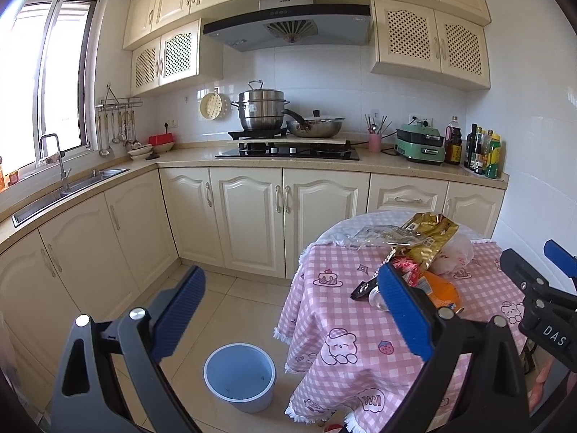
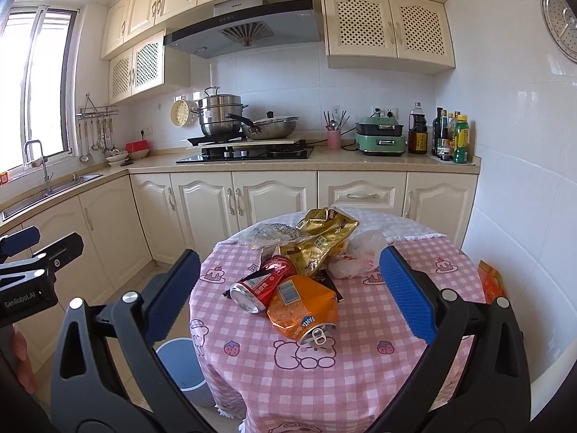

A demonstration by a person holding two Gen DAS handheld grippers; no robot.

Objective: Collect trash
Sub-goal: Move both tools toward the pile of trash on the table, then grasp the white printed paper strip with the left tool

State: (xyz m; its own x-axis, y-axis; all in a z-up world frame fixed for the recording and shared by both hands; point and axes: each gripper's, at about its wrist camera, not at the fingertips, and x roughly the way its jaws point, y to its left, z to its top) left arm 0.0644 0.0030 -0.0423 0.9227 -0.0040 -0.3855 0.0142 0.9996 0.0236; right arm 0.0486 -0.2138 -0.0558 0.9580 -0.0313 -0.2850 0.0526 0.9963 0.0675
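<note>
On table (image 2: 360, 379), crushed cans (image 2: 303, 306), wrappers (image 2: 324, 238)

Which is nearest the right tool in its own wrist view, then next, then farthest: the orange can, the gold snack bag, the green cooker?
From the right tool, open above the table:
1. Orange can, crushed, at the near centre of the pink checked tablecloth.
2. Gold snack bag, behind the cans, toward the table's far side.
3. Green cooker, on the far counter, right of the stove.
</note>
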